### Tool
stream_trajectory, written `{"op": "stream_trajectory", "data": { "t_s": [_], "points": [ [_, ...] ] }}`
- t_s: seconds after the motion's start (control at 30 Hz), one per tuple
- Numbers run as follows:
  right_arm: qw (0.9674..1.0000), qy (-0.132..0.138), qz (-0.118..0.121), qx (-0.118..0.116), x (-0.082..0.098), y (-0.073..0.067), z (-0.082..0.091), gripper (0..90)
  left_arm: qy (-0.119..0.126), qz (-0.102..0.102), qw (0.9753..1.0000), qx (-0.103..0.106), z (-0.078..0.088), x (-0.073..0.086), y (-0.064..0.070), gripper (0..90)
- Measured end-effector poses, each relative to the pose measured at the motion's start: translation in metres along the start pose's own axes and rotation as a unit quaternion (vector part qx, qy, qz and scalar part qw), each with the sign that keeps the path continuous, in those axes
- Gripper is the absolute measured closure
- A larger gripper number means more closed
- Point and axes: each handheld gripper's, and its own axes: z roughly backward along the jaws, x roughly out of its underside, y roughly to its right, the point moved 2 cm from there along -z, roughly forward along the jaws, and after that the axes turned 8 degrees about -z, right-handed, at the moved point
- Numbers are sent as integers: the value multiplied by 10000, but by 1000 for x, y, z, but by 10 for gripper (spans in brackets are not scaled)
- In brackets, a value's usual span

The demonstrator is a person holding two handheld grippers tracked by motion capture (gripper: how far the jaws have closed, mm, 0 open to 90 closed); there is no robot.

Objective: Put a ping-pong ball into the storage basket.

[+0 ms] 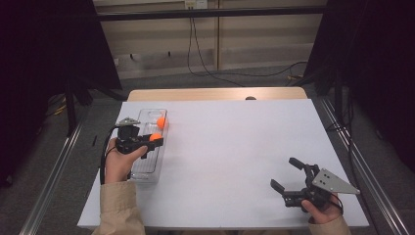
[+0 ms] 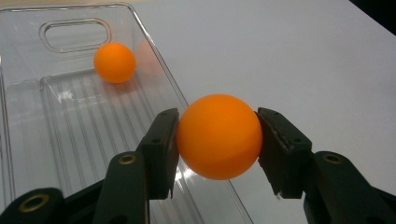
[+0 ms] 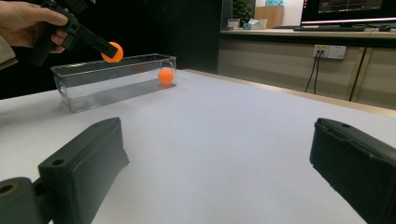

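R gripper view gives me the side-on: held ball point(image 3: 112, 52) sits above the clear tray point(image 3: 93, 79) rim; high view can't show that height. L gripper point(image 2: 218, 140) clamped on the ball, pads touching both sides. 2nd ball point(image 2: 115, 62) lies in the tray beyond the jaws, near far end. R gripper point(image 1: 293, 177) jaws wide apart, holding nothing, well apart from tray. No legible writing.

The white worktop point(image 1: 230, 161) lies bare between the clear bin point(image 1: 147, 166) at its left edge and the right gripper point(image 1: 288, 175) near the front right corner, leaving wide passage across the middle. The bin's walls fence its inside, where one orange ball point(image 1: 161, 122) rests at the far end; the left gripper point(image 1: 157, 139) hangs over the near part.
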Motion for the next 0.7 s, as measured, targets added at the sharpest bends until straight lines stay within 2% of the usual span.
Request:
{"op": "stream_trajectory", "data": {
  "t_s": [0.7],
  "points": [
    [10000,1,-7,-2,0,0,0,26,-40,14,9999,-154,2,5,-6,506]
  ]
}}
